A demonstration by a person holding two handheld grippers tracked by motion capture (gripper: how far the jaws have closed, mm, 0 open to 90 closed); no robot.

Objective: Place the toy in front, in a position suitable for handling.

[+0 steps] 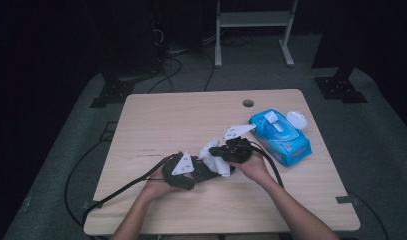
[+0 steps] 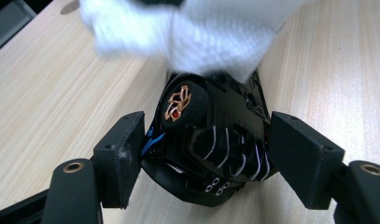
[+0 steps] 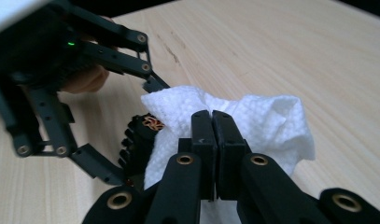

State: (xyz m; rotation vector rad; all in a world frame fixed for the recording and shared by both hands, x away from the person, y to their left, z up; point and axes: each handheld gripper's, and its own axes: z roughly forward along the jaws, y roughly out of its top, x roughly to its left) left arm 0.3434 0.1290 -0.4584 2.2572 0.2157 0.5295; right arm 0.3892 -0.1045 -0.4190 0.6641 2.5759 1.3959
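Unlabelled, a black gadget (image 2: 211, 144) sits gripped by left fingers (image 2: 120, 158); right fingers (image 3: 211, 140) clamp a wipe (image 3: 267, 126).

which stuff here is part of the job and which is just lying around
In use:
- white textured wet wipe, pinched by the right gripper
- glossy black gadget with a copper-coloured wheel hub, between the left gripper pads

Lying about:
- blue plastic wipe pack, lid open
- round cable hole in the light wooden table
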